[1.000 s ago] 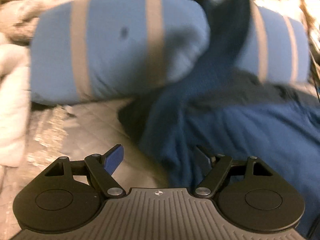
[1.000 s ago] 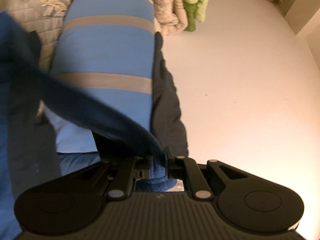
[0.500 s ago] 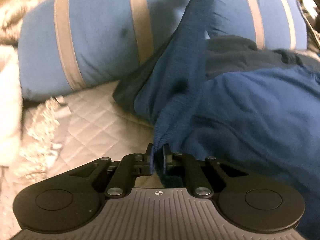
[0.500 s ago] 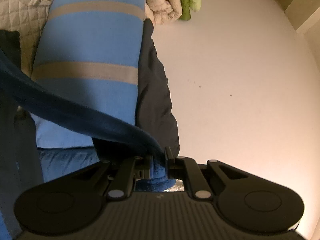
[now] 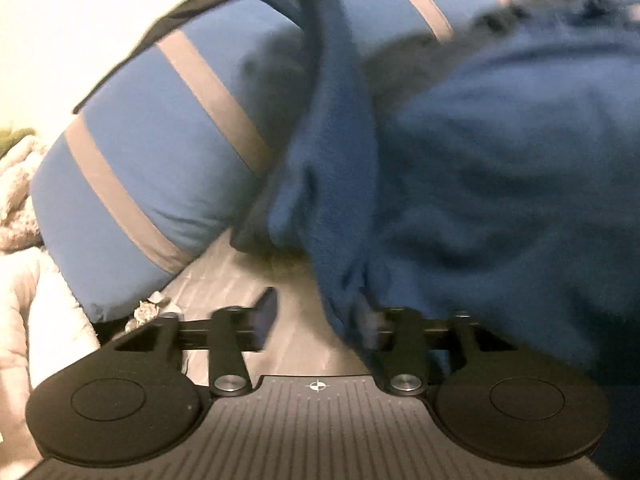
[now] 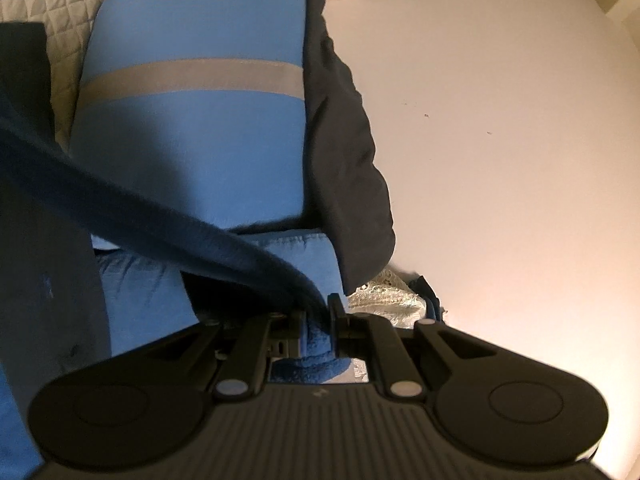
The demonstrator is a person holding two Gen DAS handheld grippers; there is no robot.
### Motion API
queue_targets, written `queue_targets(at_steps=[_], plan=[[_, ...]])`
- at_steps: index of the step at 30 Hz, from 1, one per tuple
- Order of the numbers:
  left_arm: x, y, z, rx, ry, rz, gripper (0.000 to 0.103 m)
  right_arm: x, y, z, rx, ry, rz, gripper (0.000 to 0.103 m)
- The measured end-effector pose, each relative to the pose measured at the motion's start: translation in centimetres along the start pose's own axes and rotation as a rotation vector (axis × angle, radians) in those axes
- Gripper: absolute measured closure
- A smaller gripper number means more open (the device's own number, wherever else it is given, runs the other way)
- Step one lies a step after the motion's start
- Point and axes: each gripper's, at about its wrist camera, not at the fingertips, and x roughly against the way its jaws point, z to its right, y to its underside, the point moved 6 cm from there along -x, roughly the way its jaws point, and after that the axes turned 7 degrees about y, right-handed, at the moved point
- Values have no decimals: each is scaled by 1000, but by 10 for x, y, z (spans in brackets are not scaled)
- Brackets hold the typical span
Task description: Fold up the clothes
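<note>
A dark blue fleece garment (image 5: 500, 184) lies spread on the quilted bed, with a stretched strip of it rising toward the top of the left wrist view. My left gripper (image 5: 316, 316) is open; the garment's edge hangs against its right finger, the left finger (image 5: 266, 314) stands apart. My right gripper (image 6: 318, 320) is shut on an end of the same blue fleece (image 6: 168, 216), which stretches taut to the left.
A light blue bolster pillow with grey stripes (image 5: 160, 160) (image 6: 200, 100) lies beside the garment on a grey quilted cover (image 6: 32, 8). A dark cloth (image 6: 344, 152) hangs along the pillow. A pale blanket (image 5: 24, 280) is at the left. A white wall (image 6: 500, 120) is at the right.
My left gripper, shut on the fleece edge half a second ago, has opened and let it go, and the view has tilted. My right gripper keeps its hold and has moved closer to the pillow.
</note>
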Motion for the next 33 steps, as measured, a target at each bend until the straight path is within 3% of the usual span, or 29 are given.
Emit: queue_targets(at_steps=[4,9,12,17,24,33], plan=[[-1,-20,-3,-13,3,57,56,-1,-1,5,-25,1,3,79],[-25,-36,14,-117,34,28,58,-2,0,9,-46,-17,-10,79],[-37,-35,21,-140,46,-19,92,-5,3,10,-42,-22,-17,79],[-29,-34,8,-74,2,-9,94,-20,17,4,-33,-53,-35,79],[-18,-31,-18,85,-27,-4,94,-18,67,-32,-25,-163,-99,77],[-14,-50,-7,26,-68,-12,94,12,138,-84,-80,-279,-159,78]])
